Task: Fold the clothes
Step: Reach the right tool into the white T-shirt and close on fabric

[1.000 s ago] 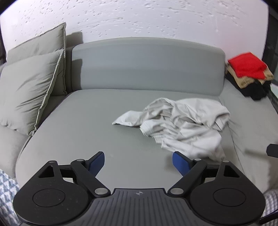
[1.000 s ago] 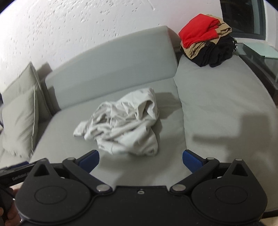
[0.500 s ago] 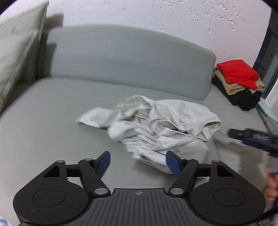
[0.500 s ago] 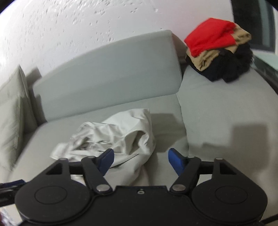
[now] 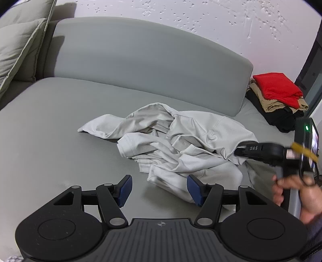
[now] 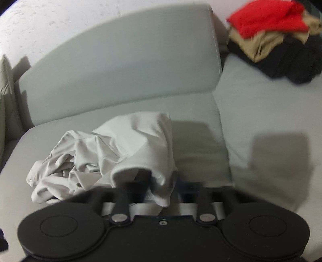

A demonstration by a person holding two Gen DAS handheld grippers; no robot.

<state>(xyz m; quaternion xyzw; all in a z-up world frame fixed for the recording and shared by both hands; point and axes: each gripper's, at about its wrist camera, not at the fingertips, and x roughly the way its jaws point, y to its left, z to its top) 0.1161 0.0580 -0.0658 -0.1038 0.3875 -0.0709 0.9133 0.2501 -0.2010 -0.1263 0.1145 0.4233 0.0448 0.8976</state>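
A pale grey-white garment, soft and heavily creased with stitched hems and what looks like a hood or sleeve trailing to one side, lies crumpled in a loose heap on the smooth grey seat of a sofa, in front of its rounded, padded backrest. The left gripper hovers just short of the heap's near edge, its blue-padded fingers spread wide with nothing between them. The right gripper is pushed into the garment's right edge, where a fold of cloth drapes over its fingers; the blur and the covering fabric make it impossible to tell whether its jaws have closed. Piped grey-green cushions lean at the sofa's left end. At the right end sits a stack of folded clothes, red on tan on black. Behind runs a white, rough-plastered wall.
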